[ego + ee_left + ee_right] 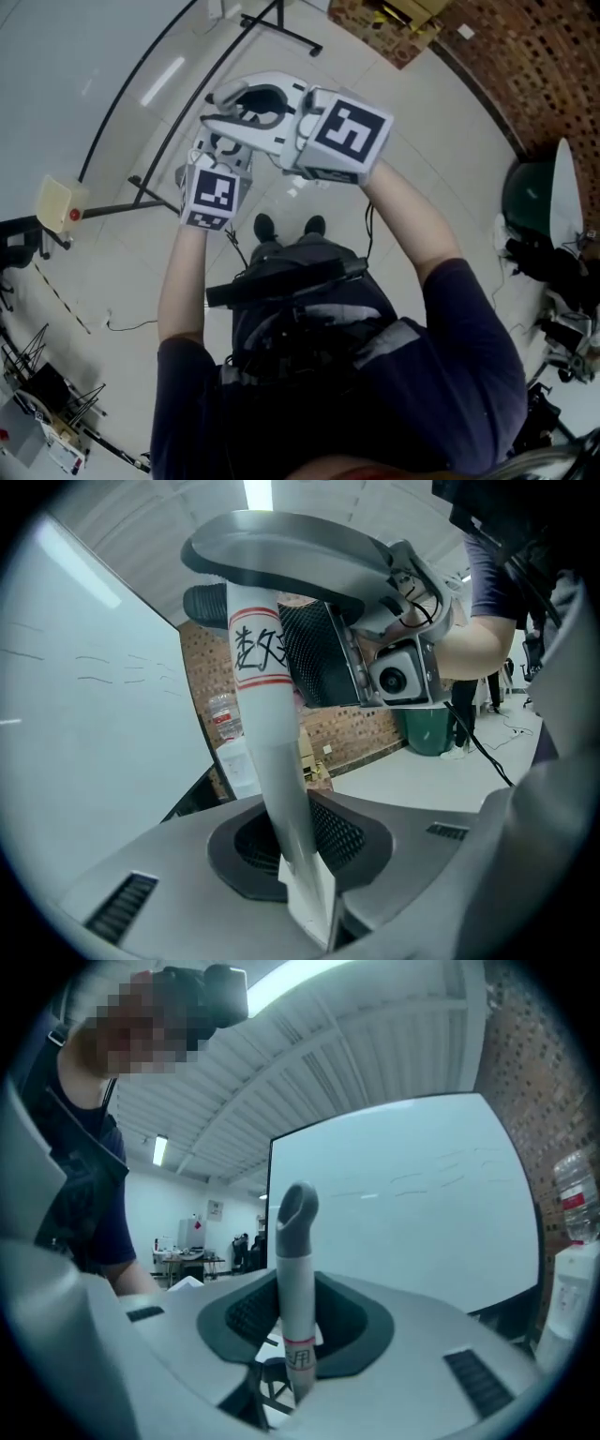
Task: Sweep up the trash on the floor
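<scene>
My left gripper (298,892) is shut on a white pole (272,742) with red bands and black writing, topped by a grey loop grip (281,555). My right gripper (292,1377) is shut on a slimmer white handle (294,1297) with a red band and a slanted grey end cap (297,1211). In the head view both grippers, left (214,155) and right (281,131), are held up close together over the floor, the handles (251,105) between them. The right gripper (405,672) also shows in the left gripper view, right beside the loop grip. The lower ends of both tools are hidden.
The black legs of a whiteboard stand (281,28) cross the floor ahead. Cardboard boxes (389,19) lie against a brick wall (539,70). A green bin (523,197) and cabled equipment (562,328) stand at the right, a yellow box (54,202) at the left. My shoes (265,227) are below the grippers.
</scene>
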Action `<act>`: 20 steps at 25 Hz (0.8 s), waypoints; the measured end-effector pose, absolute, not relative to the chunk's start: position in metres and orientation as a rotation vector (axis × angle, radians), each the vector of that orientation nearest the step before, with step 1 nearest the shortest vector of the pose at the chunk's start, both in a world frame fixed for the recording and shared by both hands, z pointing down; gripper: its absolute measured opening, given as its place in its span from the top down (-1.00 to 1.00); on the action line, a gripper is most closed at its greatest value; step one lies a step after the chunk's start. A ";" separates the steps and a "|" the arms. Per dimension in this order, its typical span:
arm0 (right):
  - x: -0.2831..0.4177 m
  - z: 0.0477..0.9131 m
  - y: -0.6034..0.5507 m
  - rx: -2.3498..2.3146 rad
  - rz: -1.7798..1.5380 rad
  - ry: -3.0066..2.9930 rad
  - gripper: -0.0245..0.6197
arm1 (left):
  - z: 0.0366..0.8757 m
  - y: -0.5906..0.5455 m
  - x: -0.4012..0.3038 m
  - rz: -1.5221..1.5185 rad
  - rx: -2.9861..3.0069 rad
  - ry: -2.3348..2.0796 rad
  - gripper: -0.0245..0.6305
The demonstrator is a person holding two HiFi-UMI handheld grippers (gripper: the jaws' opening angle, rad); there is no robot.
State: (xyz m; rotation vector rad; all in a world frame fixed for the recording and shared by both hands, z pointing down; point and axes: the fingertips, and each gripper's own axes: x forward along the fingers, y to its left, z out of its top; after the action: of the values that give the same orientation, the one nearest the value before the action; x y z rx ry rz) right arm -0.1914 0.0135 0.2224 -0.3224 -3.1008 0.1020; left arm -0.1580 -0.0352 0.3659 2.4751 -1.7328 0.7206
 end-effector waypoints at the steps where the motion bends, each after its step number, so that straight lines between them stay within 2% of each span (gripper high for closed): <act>1: -0.201 0.229 0.017 -0.351 0.095 -3.072 0.57 | 0.372 -0.033 -0.166 0.711 2.476 -1.719 0.78; 6: -0.250 0.271 0.032 -0.415 0.078 -2.926 0.56 | 0.411 -0.023 -0.207 0.700 2.469 -1.655 0.81; 20: -0.333 0.360 0.088 -0.562 -0.054 -2.620 0.54 | 0.496 0.012 -0.296 0.764 2.270 -1.699 0.81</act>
State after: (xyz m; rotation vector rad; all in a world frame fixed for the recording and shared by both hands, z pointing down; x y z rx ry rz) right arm -0.3325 0.0879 0.3604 -0.5624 -2.6199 -0.0535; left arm -0.2962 0.0119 0.4960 2.2703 -1.6985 0.7637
